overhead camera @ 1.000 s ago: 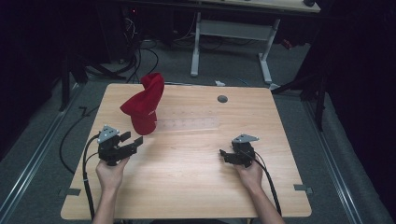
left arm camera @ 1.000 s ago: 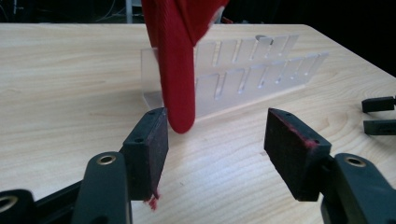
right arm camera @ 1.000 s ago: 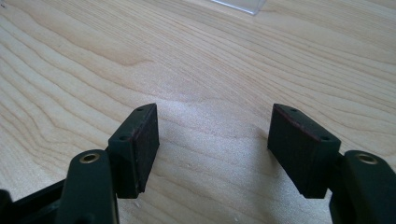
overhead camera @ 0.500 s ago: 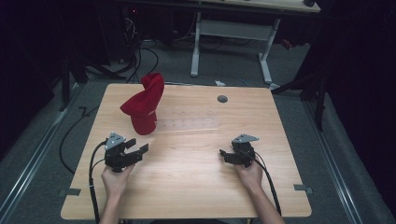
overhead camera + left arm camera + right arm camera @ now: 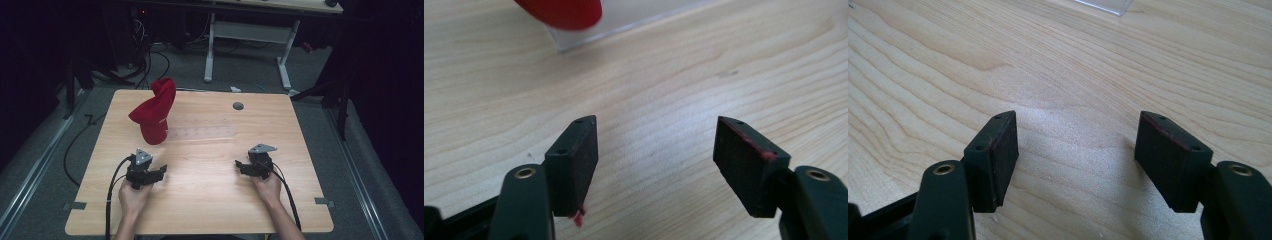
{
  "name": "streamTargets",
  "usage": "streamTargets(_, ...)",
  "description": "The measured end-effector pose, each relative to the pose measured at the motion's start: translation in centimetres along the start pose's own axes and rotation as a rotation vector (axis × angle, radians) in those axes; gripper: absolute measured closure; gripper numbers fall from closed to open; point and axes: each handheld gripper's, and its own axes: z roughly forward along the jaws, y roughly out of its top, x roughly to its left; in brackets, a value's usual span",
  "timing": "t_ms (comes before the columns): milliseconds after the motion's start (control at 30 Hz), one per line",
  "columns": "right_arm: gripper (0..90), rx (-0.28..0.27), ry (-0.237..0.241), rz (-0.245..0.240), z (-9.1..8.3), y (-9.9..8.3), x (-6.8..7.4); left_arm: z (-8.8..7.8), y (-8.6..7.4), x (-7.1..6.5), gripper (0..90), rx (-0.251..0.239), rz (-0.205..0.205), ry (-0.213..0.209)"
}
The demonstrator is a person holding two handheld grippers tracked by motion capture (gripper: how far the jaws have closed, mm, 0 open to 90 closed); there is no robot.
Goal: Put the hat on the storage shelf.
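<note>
Right tongs (image 5: 1075, 150) gape over bare table (image 5: 1058, 65).

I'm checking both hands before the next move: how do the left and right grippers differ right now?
The left gripper sits nearer the red cap; the right gripper is well away from it. The left jaws have just been opening; the right's stand steady. Both are open, empty and low over the table.

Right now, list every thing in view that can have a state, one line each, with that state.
Red cap: standing on end on one end of the clear sheet, its top twisted, not held.
Clear sheet: flat on the table.
Left gripper: open, empty, low over the wood; its jaws have just been opening.
Right gripper: open, empty, low over the wood.
Round grommet: set in the tabletop at the far edge.
</note>
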Motion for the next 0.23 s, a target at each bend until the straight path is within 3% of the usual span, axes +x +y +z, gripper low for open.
streamTargets(67,34.0,0.0,0.0,-0.001,0.0,0.0,-0.01,0.53,-0.83,0.12,32.4,0.018,0.021,0.03)
streamTargets(100,34.0,0.0,0.0,-0.002,0.0,0.0,-0.01,0.52,-1.05,0.2,28.9,-0.004,0.016,0.014)
streamTargets(233,34.0,0.0,0.0,-0.002,0.0,0.0,-0.01,0.46,-1.08,0.17,28.8,-0.009,0.015,0.025)
